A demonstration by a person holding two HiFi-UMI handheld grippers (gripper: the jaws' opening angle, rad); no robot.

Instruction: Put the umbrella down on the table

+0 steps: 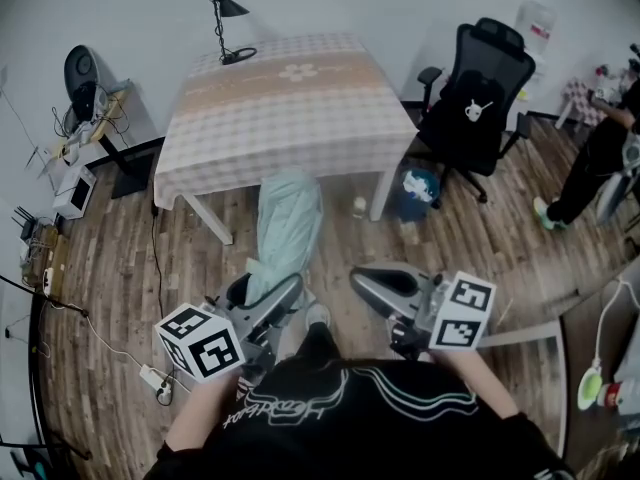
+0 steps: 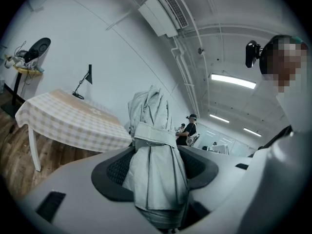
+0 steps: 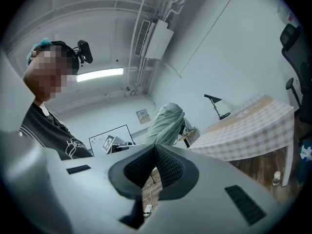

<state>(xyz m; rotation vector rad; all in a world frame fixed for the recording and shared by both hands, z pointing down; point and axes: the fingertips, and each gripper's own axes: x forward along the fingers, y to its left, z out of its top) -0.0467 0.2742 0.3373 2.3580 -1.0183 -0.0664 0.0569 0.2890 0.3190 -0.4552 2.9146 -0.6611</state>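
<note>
A folded pale green umbrella (image 1: 286,230) is clamped near its strap by my left gripper (image 1: 268,306). It sticks out forward, with its far end below the table's front edge. In the left gripper view the umbrella (image 2: 151,116) fills the gap between both pads, and the gripper (image 2: 155,155) is shut on it. The table (image 1: 290,108) wears a checked cloth and stands straight ahead. My right gripper (image 1: 378,286) hangs beside the left one, shut with nothing in it. In the right gripper view the pads (image 3: 168,165) meet at the tip, and the umbrella (image 3: 165,123) shows just beyond them.
A black desk lamp (image 1: 225,23) stands at the table's far left corner. A black office chair (image 1: 475,98) sits to the right of the table, with a blue bag (image 1: 418,190) by the table leg. A person (image 1: 600,158) stands at the far right. Cables and a power strip (image 1: 155,380) lie on the wooden floor at left.
</note>
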